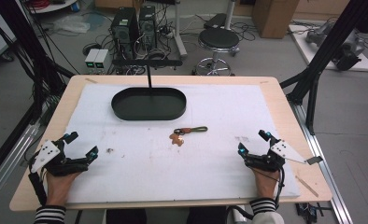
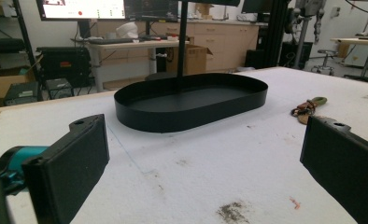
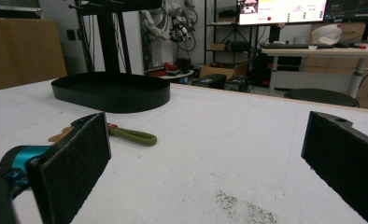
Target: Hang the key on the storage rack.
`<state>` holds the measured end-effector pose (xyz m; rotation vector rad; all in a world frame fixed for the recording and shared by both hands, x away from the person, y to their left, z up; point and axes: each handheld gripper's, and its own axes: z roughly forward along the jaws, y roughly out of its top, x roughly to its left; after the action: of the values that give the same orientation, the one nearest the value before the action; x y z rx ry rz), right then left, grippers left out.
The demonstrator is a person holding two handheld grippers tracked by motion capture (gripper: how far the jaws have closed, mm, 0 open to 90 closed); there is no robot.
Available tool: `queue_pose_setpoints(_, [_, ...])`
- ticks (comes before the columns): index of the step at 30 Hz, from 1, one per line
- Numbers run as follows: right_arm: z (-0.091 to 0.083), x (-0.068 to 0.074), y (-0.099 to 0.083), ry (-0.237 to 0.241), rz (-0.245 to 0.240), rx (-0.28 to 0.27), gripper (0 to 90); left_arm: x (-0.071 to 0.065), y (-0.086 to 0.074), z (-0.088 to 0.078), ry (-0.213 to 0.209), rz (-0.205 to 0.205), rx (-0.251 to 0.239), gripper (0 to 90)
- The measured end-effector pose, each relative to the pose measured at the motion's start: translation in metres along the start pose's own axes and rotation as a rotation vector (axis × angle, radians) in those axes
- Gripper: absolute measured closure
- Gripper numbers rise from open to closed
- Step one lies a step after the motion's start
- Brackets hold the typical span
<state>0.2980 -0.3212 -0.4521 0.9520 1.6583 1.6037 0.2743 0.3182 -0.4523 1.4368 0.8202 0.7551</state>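
Two grippers: both rest at the near edge of the table [image 1: 285,116], well apart, one at each near corner.
Left gripper [image 1: 83,144]: near left, jaws spread wide, nothing between them, held in a hand [image 1: 60,184].
Right gripper [image 1: 253,141]: near right, jaws spread wide, nothing between them.
Keyring [image 1: 186,132]: lies on the white mat [image 1: 140,163] at mid-table, green strap pointing right, brown tag at its left end; untouched, well apart from both grippers.
Tray [image 1: 149,103]: black oval, far of the keyring, near it but apart; a black post rises from its far side.
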Motion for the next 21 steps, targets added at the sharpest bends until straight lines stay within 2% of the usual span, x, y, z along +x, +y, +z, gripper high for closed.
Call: queue_pose_setpoints(21, [0.0004,-0.0004,0.0002,0.001,0.002,0.002,0.4,-0.0007,-0.0001,-0.0002,-0.013,0.011,-0.002,1.7])
